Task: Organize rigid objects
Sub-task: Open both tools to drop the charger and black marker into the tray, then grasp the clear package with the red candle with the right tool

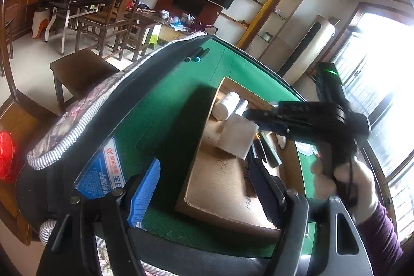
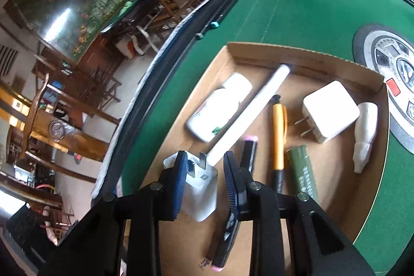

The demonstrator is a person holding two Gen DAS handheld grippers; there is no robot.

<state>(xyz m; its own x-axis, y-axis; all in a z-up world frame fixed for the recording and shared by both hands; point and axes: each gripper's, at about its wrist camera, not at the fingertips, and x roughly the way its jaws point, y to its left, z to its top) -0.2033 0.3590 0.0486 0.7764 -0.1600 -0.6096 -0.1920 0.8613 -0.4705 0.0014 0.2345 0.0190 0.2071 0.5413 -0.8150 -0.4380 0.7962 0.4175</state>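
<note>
Found the left gripper (image 1: 207,195) spread wide with nothing between its blue pads, low over the near edge of a cardboard tray (image 1: 207,185) on the green felt table (image 1: 168,120). Saw a white bottle (image 1: 225,105) lying at the tray's far left, and the right gripper (image 1: 247,115) reaching in from the right, held by a gloved hand (image 1: 357,185). From the right wrist, found those tongs only slightly parted around a small white charger (image 2: 201,188) at the tray's near left: left pad over its side, right pad just clear of it. Counted, farther right in the tray, a white stick (image 2: 256,107), a pink-capped marker (image 2: 248,149), an orange pen (image 2: 279,133), a green cylinder (image 2: 302,172), a larger white charger (image 2: 331,110) and a dropper bottle (image 2: 364,131).
</note>
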